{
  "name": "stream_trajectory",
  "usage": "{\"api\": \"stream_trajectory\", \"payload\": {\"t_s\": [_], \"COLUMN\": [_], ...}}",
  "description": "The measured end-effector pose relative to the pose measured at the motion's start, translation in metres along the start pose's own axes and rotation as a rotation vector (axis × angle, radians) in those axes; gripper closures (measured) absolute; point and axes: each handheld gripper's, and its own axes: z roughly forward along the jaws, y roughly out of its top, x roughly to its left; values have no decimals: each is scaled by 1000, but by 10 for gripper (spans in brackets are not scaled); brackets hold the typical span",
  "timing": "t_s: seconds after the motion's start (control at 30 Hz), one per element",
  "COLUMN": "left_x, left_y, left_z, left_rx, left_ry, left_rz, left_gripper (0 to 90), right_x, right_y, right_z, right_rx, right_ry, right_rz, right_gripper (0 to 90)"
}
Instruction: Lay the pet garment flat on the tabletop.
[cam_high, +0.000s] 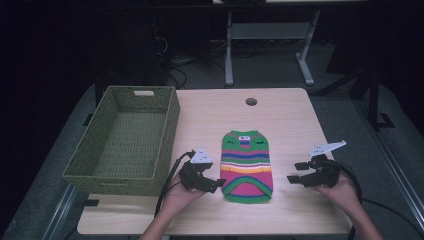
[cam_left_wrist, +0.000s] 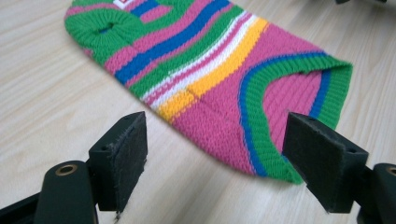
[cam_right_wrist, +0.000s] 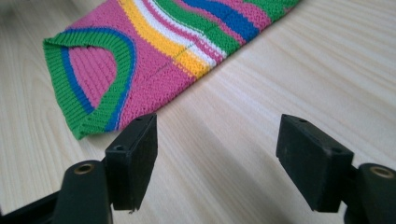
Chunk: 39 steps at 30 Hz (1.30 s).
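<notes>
A small knitted sweater (cam_high: 247, 165) with pink, green, blue, yellow and white stripes lies flat on the wooden table (cam_high: 285, 115). My left gripper (cam_high: 216, 184) sits at the sweater's left lower edge, open, its jaws spread wide with nothing between them. In the left gripper view the sweater (cam_left_wrist: 219, 79) lies just beyond the gripper (cam_left_wrist: 215, 158). My right gripper (cam_high: 296, 172) stands open to the right of the sweater, a short gap away. The right gripper view shows the sweater's hem (cam_right_wrist: 93, 74) up left of the open gripper (cam_right_wrist: 217, 156).
A green woven basket (cam_high: 125, 140) stands on the table's left side, beside the left hand. A round cable hole (cam_high: 251, 101) sits near the table's far edge. Beyond the table are a white desk frame (cam_high: 270, 35) and cables on the floor.
</notes>
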Motion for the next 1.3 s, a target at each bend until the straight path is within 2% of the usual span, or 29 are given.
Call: {"api": "stream_trajectory", "payload": {"t_s": [0.1, 0.2, 0.37, 0.7, 0.77, 0.83, 0.97, 1.1, 1.23, 1.3], "left_x": [0, 0, 0, -4, -5, -6, -15, -21, -21, -22], "left_y": [-5, -10, -17, -30, -32, -35, -39, -44, -48, -46], "left_z": [-1, -3, -6, -15, -18, -21, -28, -32, -33, -32], "left_rx": [13, 4, 2, 14, 10, -16, -34, -46, -45, -45], "left_ry": [2, 3, 8, 9, 8, -12, -26, -15, -32, -15], "left_rz": [-2, -12, -15, -10, -16, -45, -39, -29, -58, -46], "left_gripper": [216, 214, 213, 212, 212, 212, 213, 210, 210, 210], "right_x": [1, 2, 6, 9, 10, 12, 17, 27, 33, 35], "right_y": [-5, -11, -21, -45, -48, -51, -57, -66, -71, -70], "right_z": [-2, -4, -8, -13, -14, -16, -19, -23, -29, -30], "right_rx": [-12, -17, -24, -39, -40, -56, -62, -93, -148, -175], "right_ry": [0, 9, -2, -19, -32, -37, -59, -74, -38, -37], "right_rz": [4, 5, -1, 16, 10, 21, 15, 17, 43, 35], "right_gripper": [291, 288, 287, 284, 268, 267, 266, 262, 262, 262]}}
